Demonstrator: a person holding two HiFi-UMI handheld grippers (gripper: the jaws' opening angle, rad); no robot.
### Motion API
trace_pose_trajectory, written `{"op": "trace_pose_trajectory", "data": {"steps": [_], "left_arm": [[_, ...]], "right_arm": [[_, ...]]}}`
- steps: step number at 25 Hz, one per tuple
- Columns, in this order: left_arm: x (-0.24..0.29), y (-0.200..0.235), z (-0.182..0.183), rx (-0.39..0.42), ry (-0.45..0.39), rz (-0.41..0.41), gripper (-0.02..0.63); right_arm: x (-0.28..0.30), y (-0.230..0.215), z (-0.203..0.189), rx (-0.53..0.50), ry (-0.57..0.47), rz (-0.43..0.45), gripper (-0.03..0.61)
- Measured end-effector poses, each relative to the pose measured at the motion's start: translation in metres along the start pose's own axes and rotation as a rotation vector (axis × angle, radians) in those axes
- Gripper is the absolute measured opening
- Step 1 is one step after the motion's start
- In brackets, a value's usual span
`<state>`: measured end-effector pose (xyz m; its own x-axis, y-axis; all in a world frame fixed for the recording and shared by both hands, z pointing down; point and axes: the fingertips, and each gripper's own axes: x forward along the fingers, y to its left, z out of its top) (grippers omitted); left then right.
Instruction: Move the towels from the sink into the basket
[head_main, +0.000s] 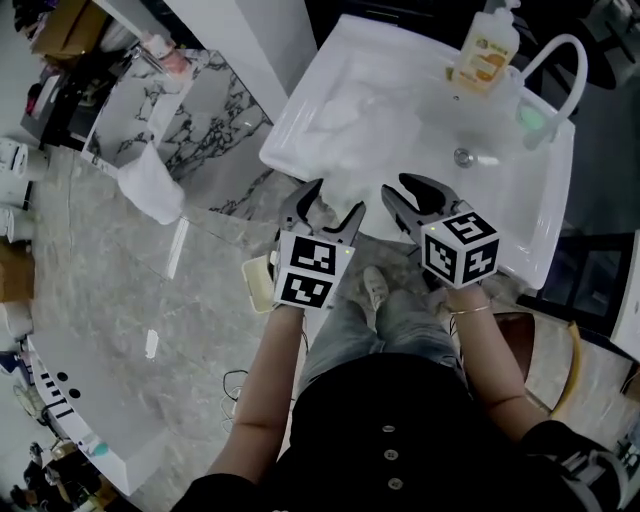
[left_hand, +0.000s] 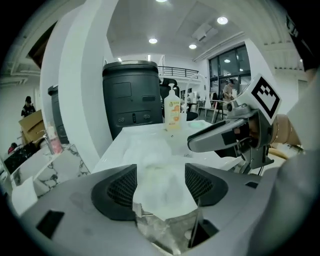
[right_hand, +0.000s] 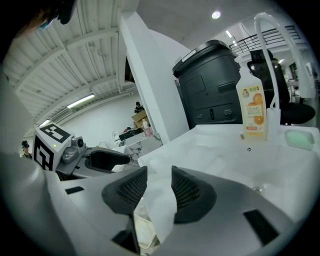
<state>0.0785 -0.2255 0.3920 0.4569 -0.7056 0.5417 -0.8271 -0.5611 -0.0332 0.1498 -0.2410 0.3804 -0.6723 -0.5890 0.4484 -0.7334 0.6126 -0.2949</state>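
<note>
White sink (head_main: 300, 125) is sitting ahead, with the towels (head_main: 352, 122) lying inside at twelve o'clock. We are reaching; left claw (head_main: 337, 197) and right claw (head_main: 400, 192) are hanging open, empty. Next, we are probably dipping in and pinching one.

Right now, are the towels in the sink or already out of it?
In. The white towels lie bunched in the basin of the sink, plain in the head view.
</note>
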Motion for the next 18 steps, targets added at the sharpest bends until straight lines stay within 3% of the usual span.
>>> {"op": "trace_pose_trajectory", "data": {"steps": [4, 9, 18], "left_arm": [[0.024, -0.005, 0.0, 0.051, 0.048, -0.01, 0.279], [0.04, 0.008, 0.005, 0.119, 0.071, 0.036, 0.284], [0.067, -0.002, -0.006, 0.152, 0.156, -0.075, 0.285]], "right_arm": [[-0.007, -0.02, 0.001, 0.016, -0.02, -0.033, 0.144], [-0.009, -0.034, -0.003, 0.036, -0.019, -0.04, 0.144], [-0.009, -0.058, -0.001, 0.058, -0.039, -0.061, 0.144]]}}
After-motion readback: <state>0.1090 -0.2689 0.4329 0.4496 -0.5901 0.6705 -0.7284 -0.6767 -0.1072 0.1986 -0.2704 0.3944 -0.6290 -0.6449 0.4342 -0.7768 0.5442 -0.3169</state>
